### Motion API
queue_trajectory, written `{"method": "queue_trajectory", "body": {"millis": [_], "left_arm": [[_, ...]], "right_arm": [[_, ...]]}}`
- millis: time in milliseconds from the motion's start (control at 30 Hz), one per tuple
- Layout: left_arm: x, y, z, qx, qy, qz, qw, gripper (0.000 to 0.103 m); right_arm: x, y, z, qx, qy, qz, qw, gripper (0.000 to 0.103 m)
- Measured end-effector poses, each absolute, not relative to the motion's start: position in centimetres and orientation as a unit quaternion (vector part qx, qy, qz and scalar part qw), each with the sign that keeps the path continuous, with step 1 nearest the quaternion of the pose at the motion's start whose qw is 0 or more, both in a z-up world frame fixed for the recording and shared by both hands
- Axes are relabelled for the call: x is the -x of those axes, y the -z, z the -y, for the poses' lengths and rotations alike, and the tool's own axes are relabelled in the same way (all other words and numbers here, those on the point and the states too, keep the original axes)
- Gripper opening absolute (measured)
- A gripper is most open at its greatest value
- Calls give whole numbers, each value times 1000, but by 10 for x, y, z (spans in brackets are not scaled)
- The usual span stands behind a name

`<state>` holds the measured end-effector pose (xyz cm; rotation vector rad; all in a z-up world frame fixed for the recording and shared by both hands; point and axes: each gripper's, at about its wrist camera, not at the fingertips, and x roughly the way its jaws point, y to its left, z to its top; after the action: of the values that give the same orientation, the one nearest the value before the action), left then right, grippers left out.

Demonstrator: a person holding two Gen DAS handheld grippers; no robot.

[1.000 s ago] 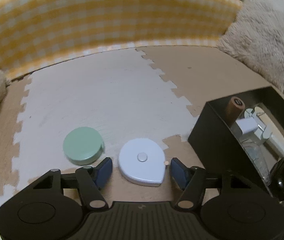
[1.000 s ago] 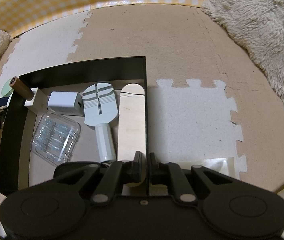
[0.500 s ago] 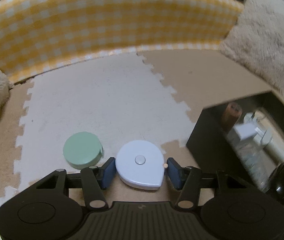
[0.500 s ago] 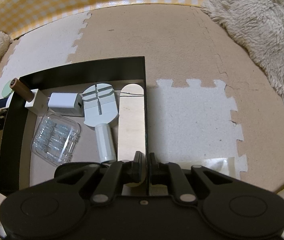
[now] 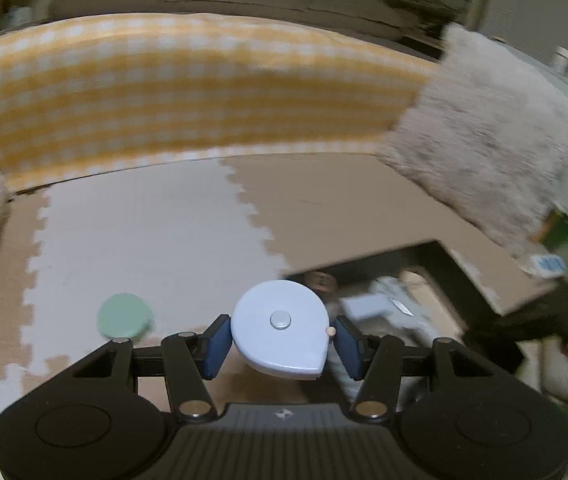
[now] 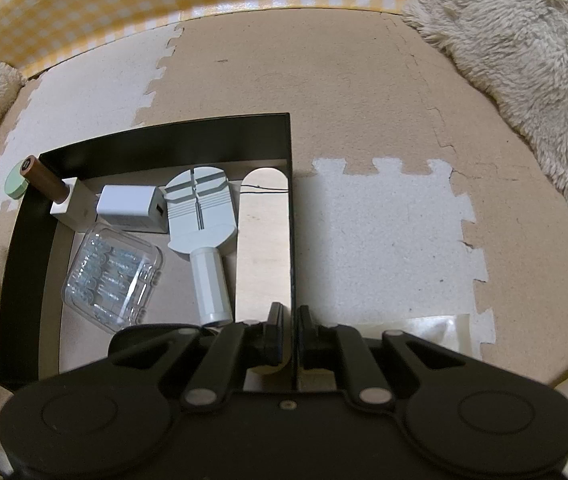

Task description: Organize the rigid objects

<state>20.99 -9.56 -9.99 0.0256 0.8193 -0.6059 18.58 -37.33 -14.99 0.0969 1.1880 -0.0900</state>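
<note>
**Tape measure held aloft, box wall pinched**

Blue-padded jaws of the left gripper (image 5: 279, 342) are closed to the width of a pale blue, teardrop-shaped plastic tape measure (image 5: 281, 331), one pad on each flank, the round centre button facing up and the small tan pull-tab beside the right pad; it appears to be off the floor, though the blur makes the height hard to judge; beyond it and to the right lies the black open-topped box (image 5: 480, 280); to the left, on the white foam mat (image 5: 143, 232), sits a flat mint-green round disc (image 5: 124, 315).

Over on the right gripper (image 6: 291, 334), the jaws are nearly together, clamped on the thin right wall of the box (image 6: 291, 200), steadying it; inside it lie a pale wooden stick with rounded ends (image 6: 263, 232) along that wall, a light grey watch-link tool with a cylindrical handle (image 6: 203, 232), a white cube-shaped charger (image 6: 129, 208), a clear plastic case of small parts (image 6: 113, 276), and a brown cylinder in a white base (image 6: 53, 188) at the far left corner.

By my judgement the tape measure is rigid, light and smooth-shelled; its curved flanks could slip or let it pivot, so the widest part of the body is the place to hold, clear of the tab; free floor inside the box looks scarce.
</note>
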Motion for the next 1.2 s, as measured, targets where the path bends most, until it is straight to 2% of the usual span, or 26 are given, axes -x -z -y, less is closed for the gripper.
{"method": "queue_trajectory", "body": {"millis": [300, 733, 767, 833, 900, 933, 1200], "left_arm": [[-171, 106, 139, -75, 393, -414, 818, 56], [-161, 122, 154, -139, 405, -430, 795, 56], [-160, 122, 154, -141, 405, -430, 794, 57], [-160, 121, 155, -135, 412, -433, 790, 68], [-159, 118, 156, -128, 420, -437, 785, 83], [-157, 117, 157, -128, 424, -437, 783, 86], [-148, 112, 160, -135, 436, -440, 773, 88]], "right_arm": [[-186, 150, 373, -44, 42, -559, 827, 9], [-186, 150, 372, -43, 42, -559, 827, 9], [-186, 150, 373, -44, 42, -559, 827, 9], [-186, 150, 372, -44, 43, -559, 827, 9], [-186, 150, 372, -44, 42, -559, 827, 9], [-186, 150, 372, -44, 43, -559, 827, 9], [-186, 150, 372, -44, 43, -559, 827, 9]]}}
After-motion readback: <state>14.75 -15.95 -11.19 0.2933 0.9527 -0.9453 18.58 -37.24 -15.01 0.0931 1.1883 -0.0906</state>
